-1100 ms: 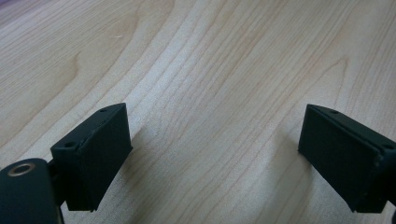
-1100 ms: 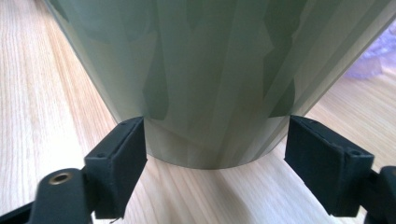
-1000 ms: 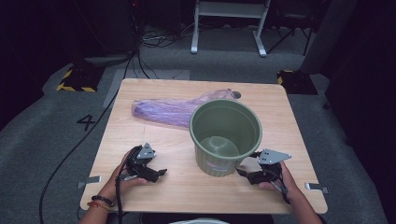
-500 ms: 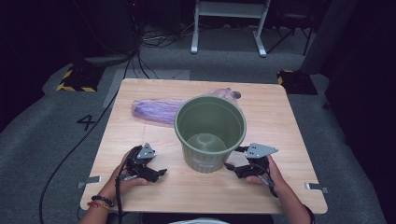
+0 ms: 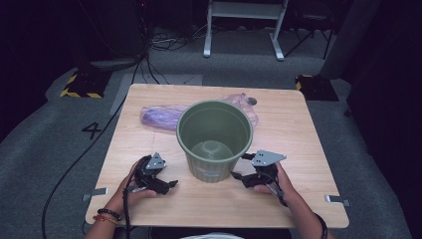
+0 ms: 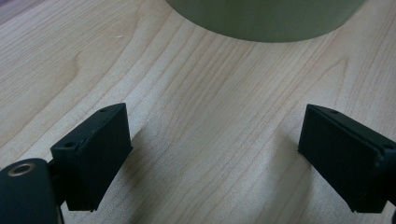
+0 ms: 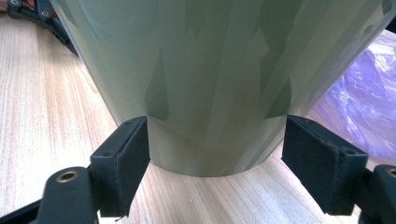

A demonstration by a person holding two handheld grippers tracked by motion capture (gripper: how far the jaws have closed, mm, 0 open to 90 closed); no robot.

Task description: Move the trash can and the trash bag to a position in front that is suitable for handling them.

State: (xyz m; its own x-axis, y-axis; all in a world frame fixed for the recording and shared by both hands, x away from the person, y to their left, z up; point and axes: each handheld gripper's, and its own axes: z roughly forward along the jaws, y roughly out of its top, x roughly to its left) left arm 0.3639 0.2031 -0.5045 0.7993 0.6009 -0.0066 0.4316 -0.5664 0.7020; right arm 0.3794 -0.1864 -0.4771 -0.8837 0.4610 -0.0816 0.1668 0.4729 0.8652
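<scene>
We have the worktop (image 5: 308,149) before us, pale wood, and near its middle stands the green bin (image 5: 215,139), upright and empty, its mouth wide to the high view. Behind it, partly hidden by its rim, lies a purple plastic bag (image 5: 159,115), crumpled flat on the wood and not yet touched by either claw.

The right claw (image 5: 242,177) is at the bin's base on our right side. In the right gripper view its jaws stand spread on either side of the foot of the bin (image 7: 210,93), close to the wall but not squeezing it, so we judge this claw to be positioning or steadying the bin, not carrying it. The left claw (image 5: 166,185) rests low over the wood, just beside the bin's left side; in the left gripper view its jaws are wide apart with nothing between them, the bin's bottom edge (image 6: 266,21) ahead.

We take the step in hand to be placing the bin. Next, we judge, a claw must reach round to the bag and pinch a fold of its thin film, while the other keeps the bin from sliding.
</scene>
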